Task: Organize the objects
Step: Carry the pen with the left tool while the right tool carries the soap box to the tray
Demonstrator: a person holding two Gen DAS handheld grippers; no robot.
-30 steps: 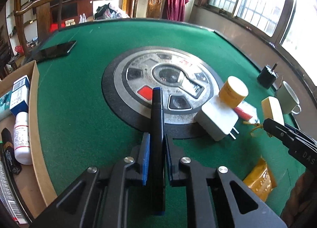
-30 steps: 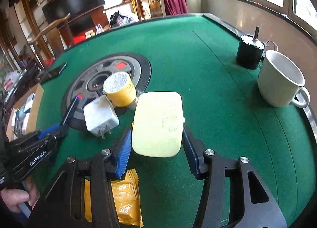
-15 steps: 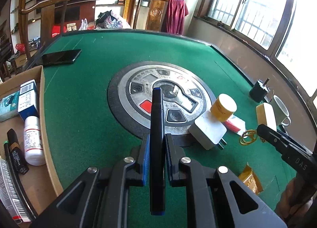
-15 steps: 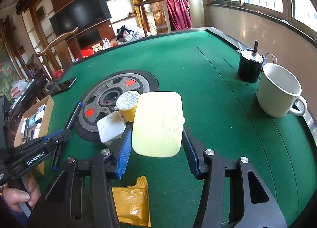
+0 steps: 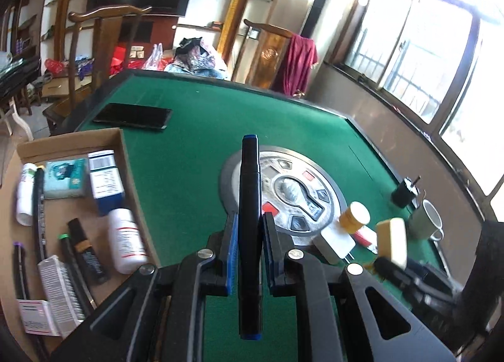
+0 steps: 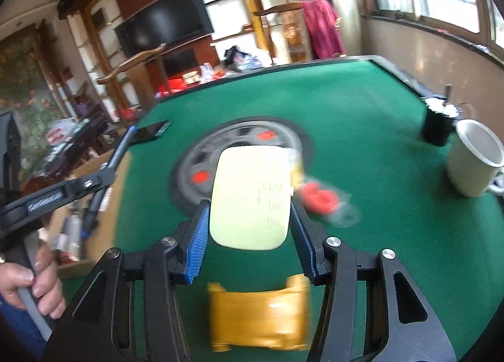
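Observation:
My left gripper (image 5: 249, 247) is shut on a black marker with blue ends (image 5: 249, 204), which points away over the green table. To its left lies an open cardboard box (image 5: 127, 154) with bottles, small boxes and pens in it. My right gripper (image 6: 250, 223) is shut on a pale yellow flat case (image 6: 250, 198), lifted above the felt; that case (image 5: 392, 240) also shows at the right of the left wrist view. The left gripper with the marker (image 6: 121, 149) appears at the left of the right wrist view, held by a hand (image 6: 28, 280).
On the table lie a white charger (image 5: 335, 244), a yellow-capped jar (image 5: 354, 217), an orange packet (image 6: 258, 318), a red item in clear wrap (image 6: 321, 200), a white mug (image 6: 474, 162), a black pot (image 6: 438, 124) and a black phone (image 5: 134, 115). A round metal panel (image 5: 283, 189) fills the table's middle.
Both grippers have risen and swung left with their loads. The cardboard box has come further into the left wrist view; the charger and jar now sit smaller and lower right.

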